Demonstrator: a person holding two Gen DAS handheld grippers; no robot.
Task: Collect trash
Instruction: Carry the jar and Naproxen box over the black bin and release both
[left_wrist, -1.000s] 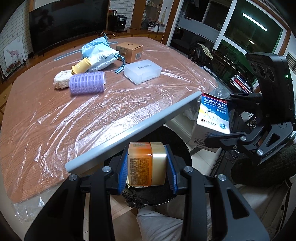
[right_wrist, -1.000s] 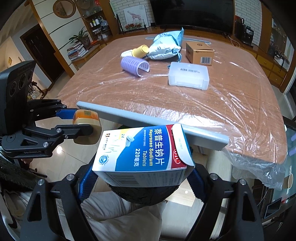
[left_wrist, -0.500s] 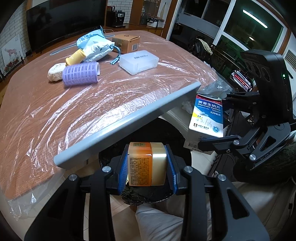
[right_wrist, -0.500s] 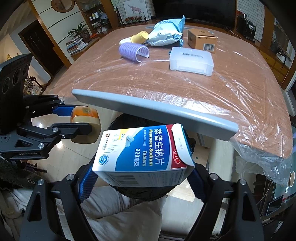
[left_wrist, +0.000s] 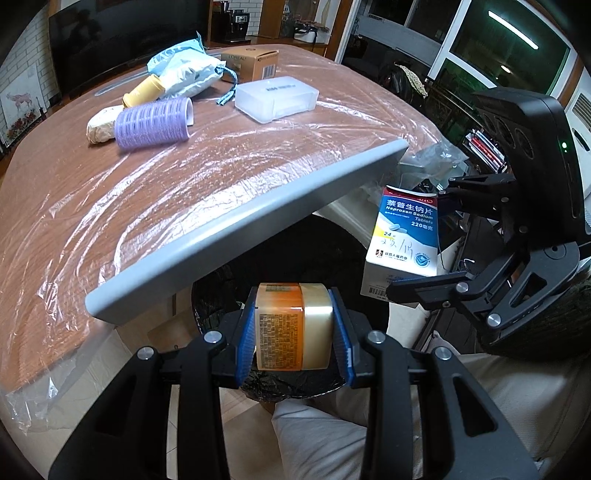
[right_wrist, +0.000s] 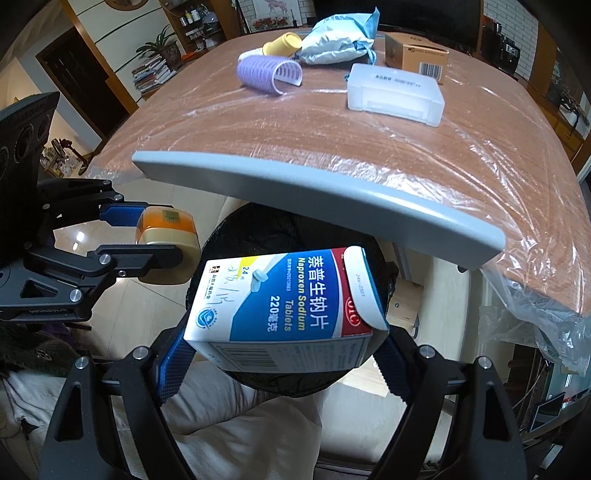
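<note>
So the left gripper (left_wrist: 293, 332) is clamped on a small jar (left_wrist: 291, 326), orange body with a printed label and a pale translucent cap, lying sideways between the blue fingers (left_wrist: 245, 339). The right gripper (right_wrist: 284, 354) has its fingers squeezed onto a medicine box (right_wrist: 284, 299), white and blue with a red band, "Naproxen Sodium Tablets" printed on it, one end flap popped open. Both are held off the desk (left_wrist: 110, 192), just past its grey edge strip (left_wrist: 240, 229), right above a round black-lined trash bin (left_wrist: 295, 258) on the floor.

Room-wise: the bin mouth sits partly tucked under the edge strip, and loose clear plastic sheeting hangs off the desk corner (right_wrist: 535, 321). The two grippers are side by side, not touching.

The left view shows the jar's label; the right view gives its side and the bin's mesh rim under the box. Further back on the desk: a purple hair roller (left_wrist: 153, 123), a clear plastic case (left_wrist: 277, 98), a cardboard box (left_wrist: 251, 64) and a blue pouch (left_wrist: 184, 68).
</note>
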